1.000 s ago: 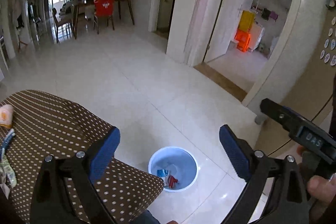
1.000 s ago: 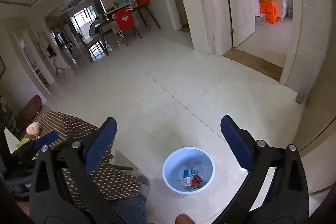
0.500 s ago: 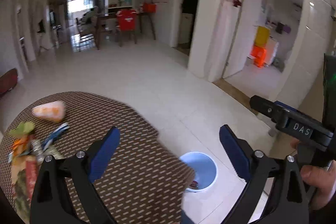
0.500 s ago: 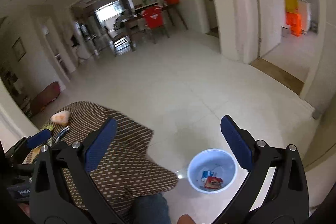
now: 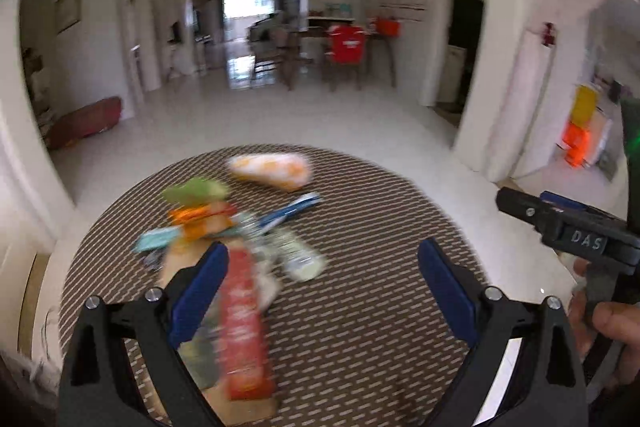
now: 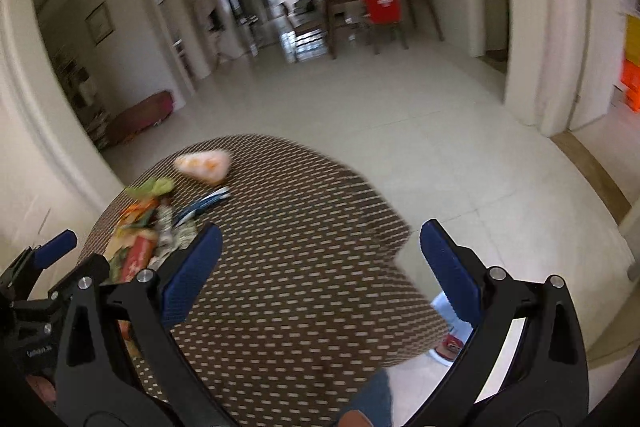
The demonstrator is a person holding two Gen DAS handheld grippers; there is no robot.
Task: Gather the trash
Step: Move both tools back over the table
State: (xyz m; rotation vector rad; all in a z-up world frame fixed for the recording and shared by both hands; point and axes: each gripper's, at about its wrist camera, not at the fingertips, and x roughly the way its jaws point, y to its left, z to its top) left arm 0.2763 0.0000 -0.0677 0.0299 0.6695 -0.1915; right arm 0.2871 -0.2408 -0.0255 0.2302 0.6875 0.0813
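A pile of wrappers lies on the round brown dotted table (image 5: 360,327): a long red packet (image 5: 244,323), a green wrapper (image 5: 194,190), a blue strip (image 5: 290,211) and an orange-white packet (image 5: 272,169). My left gripper (image 5: 320,279) is open and empty above the table, its left finger over the pile. My right gripper (image 6: 320,267) is open and empty above the table (image 6: 300,267); the pile (image 6: 152,227) is to its left. The blue bin (image 6: 450,331) sits on the floor behind the table edge, mostly hidden. Both views are blurred.
The right gripper also shows at the right of the left wrist view (image 5: 576,239), and the left gripper at the left of the right wrist view (image 6: 40,267). Pale tiled floor (image 6: 400,131) lies beyond the table. Wall pillars stand at the right.
Both grippers have swung left and up from over the bin toward the table. The wrapper pile has come into the middle of the left wrist view. Both jaws stay open.
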